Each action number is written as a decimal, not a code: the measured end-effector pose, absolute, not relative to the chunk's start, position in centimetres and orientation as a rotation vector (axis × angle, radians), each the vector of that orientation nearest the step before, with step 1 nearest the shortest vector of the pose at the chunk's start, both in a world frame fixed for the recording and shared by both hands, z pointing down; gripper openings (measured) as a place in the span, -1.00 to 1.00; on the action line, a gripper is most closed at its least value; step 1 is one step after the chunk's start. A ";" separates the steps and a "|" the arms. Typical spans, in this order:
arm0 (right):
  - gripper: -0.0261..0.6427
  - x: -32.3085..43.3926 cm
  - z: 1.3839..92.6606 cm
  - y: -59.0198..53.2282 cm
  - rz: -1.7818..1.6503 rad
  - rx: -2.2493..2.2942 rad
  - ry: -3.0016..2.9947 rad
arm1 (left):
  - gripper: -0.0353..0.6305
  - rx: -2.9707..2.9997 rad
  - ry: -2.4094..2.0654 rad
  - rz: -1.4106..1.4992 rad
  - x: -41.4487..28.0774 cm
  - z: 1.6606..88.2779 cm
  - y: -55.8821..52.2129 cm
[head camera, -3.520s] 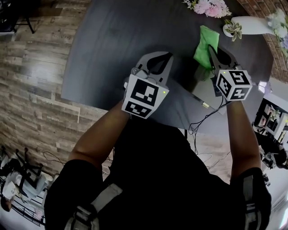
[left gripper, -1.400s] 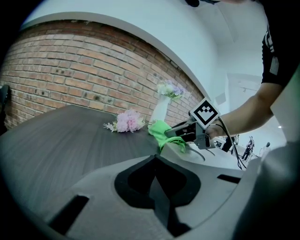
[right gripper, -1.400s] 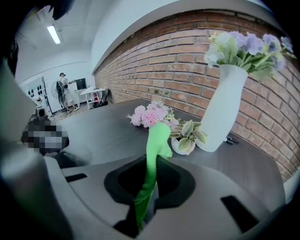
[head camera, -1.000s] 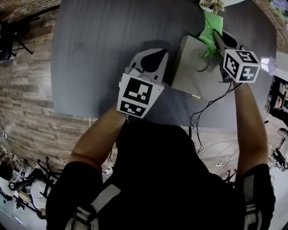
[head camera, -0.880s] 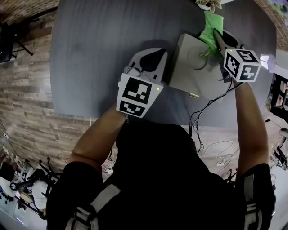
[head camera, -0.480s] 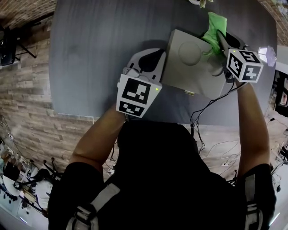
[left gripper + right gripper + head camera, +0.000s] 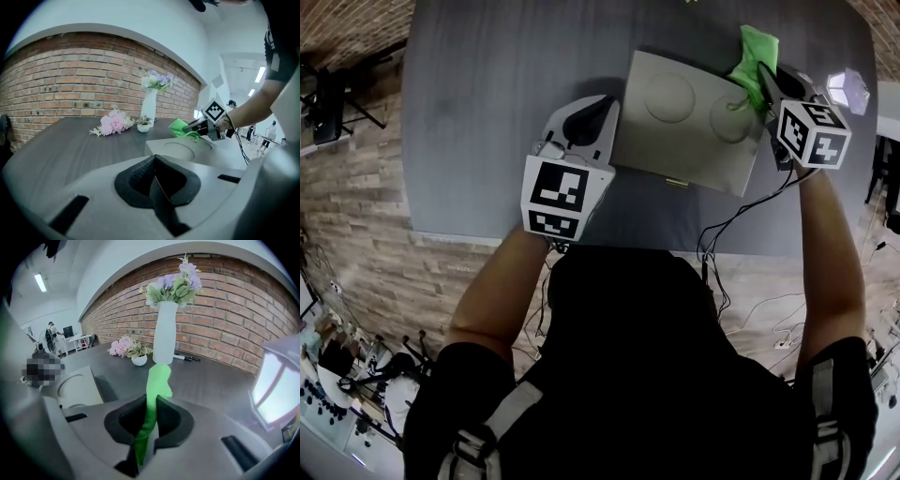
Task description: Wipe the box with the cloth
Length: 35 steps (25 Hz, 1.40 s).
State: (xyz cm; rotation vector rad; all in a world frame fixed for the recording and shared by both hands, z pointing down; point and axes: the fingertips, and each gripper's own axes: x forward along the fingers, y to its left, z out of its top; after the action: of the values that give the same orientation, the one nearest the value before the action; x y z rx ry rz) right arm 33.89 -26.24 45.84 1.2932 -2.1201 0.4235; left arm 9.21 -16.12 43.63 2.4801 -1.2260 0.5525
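Observation:
A flat grey box (image 7: 689, 117) with two round dents in its lid lies on the dark table (image 7: 497, 103). My right gripper (image 7: 766, 79) is shut on a green cloth (image 7: 755, 52), held at the box's far right corner; the cloth (image 7: 157, 380) stands pinched between its jaws in the right gripper view. My left gripper (image 7: 602, 111) is shut with nothing in it, just left of the box's near left edge. In the left gripper view the box (image 7: 187, 152) lies ahead to the right, with the cloth (image 7: 180, 127) and right gripper (image 7: 199, 125) beyond it.
A white vase (image 7: 164, 333) of flowers, a small potted plant (image 7: 139, 355) and a pink bouquet (image 7: 119, 345) stand at the table's far side. A lit lamp (image 7: 847, 86) sits at the right. Cables (image 7: 722, 244) hang off the near table edge.
The view has shifted so the whole box shows. My right gripper with the cloth has moved from over the box lid toward its far right corner. The left gripper kept its place beside the box.

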 end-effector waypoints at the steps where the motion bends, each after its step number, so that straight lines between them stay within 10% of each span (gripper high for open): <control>1: -0.81 34.0 46.0 -26.3 0.425 1.295 -2.116 | -0.87 2.475 -1.232 0.561 8.9 43.8 -16.2; 35: -0.81 35.8 45.7 -22.3 0.450 1.337 -2.087 | -0.87 2.508 -1.253 0.587 9.1 42.0 -14.2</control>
State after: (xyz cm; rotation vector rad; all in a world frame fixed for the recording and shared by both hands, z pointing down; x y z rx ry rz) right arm 35.82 -22.35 45.68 1.3370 -2.0868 0.4502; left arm 9.14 -14.22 42.04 2.5076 -1.2532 0.5871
